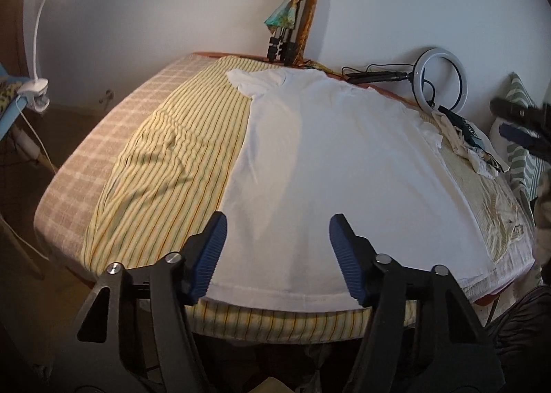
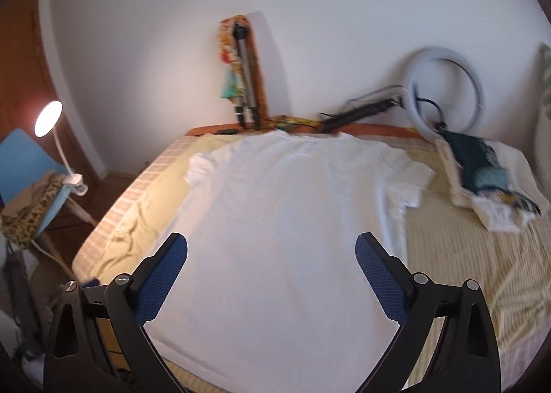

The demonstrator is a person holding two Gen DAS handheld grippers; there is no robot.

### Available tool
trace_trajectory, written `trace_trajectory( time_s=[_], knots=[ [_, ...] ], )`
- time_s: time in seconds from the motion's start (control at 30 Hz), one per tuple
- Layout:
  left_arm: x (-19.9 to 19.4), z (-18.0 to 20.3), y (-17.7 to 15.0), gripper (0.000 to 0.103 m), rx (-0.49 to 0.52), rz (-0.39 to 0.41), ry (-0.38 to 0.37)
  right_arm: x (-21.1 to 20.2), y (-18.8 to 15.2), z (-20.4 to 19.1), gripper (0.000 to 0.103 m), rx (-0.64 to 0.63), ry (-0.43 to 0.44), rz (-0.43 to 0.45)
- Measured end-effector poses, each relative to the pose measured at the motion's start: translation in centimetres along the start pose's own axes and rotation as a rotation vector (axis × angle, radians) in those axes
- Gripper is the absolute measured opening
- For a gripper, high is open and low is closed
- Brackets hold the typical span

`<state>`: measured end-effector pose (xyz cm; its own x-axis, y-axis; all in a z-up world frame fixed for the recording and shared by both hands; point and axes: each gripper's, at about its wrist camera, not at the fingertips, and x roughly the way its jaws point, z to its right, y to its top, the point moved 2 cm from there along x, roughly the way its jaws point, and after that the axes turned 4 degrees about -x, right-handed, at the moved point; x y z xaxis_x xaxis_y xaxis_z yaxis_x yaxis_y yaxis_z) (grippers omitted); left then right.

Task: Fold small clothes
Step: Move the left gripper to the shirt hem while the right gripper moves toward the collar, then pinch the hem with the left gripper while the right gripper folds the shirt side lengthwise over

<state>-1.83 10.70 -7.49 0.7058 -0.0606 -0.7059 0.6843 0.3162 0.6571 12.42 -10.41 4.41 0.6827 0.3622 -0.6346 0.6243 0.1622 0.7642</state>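
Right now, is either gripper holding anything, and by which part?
Nothing is held. The left gripper and right gripper are open above the white shirt.

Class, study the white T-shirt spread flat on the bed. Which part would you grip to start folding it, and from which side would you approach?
Probably grip the white T-shirt at its near hem's corners, coming from the bed's near edge. It lies flat, neck toward the wall, and the hem runs along that edge, nearest both open claws.

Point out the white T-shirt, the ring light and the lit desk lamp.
White cotton T-shirt (image 1: 327, 158): left wrist view, chest.
White ring light (image 1: 461, 83): left wrist view, right rim.
Lit white clip-on desk lamp (image 2: 48, 118): right wrist view, glowing head.
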Motion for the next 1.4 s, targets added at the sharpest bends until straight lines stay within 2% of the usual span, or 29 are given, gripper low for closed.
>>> trace_trajectory(
  time_s=[0.07, 0.13, 0.33, 0.5, 0.73, 0.77, 0.87, 0.97, 1.13, 1.27, 1.4],
  knots=[
    [0.5, -1.0, -0.9, 0.047, -0.040, -0.034, -0.005, 1.0, 1.4, -1.4, 0.091, -0.055, 0.005, -0.006],
    [0.9, -2.0, -1.8, 0.044, -0.084, -0.056, -0.008, 2.3, 2.9, -3.2, 0.087, -0.118, 0.010, -0.015],
    [1.3, -4.4, -2.8, 0.039, -0.177, -0.056, 0.045, 6.2, 6.1, -7.0, 0.078, -0.163, 0.097, -0.078],
    [1.8, -5.4, -2.8, 0.037, -0.175, -0.046, 0.102, 9.7, 9.1, -10.0, 0.076, -0.199, 0.173, -0.105],
    [3.3, -5.7, -3.4, 0.018, -0.170, -0.091, 0.111, 17.3, 11.9, -12.6, 0.076, -0.151, 0.256, -0.195],
    [3.4, -5.6, -3.3, 0.010, -0.162, -0.092, 0.106, 18.4, 12.0, -13.0, 0.076, -0.146, 0.262, -0.210],
    [3.6, -5.4, -3.2, 0.002, -0.161, -0.092, 0.072, 22.6, 12.4, -14.0, 0.076, -0.128, 0.265, -0.261],
    [3.6, -5.8, -2.9, 0.001, -0.217, -0.101, -0.001, 26.7, 12.4, -15.1, 0.076, -0.135, 0.235, -0.299],
    [3.4, -6.6, -2.3, 0.000, -0.326, -0.111, -0.118, 33.5, 12.1, -16.1, 0.066, -0.120, 0.211, -0.370],
    [2.9, -6.4, -1.9, 0.000, -0.336, -0.092, -0.141, 37.8, 11.9, -16.9, 0.063, -0.158, 0.153, -0.396],
    [2.9, -6.5, -1.6, 0.000, -0.350, -0.091, -0.167, 40.5, 11.4, -17.5, 0.052, -0.205, 0.106, -0.428]
  ],
)
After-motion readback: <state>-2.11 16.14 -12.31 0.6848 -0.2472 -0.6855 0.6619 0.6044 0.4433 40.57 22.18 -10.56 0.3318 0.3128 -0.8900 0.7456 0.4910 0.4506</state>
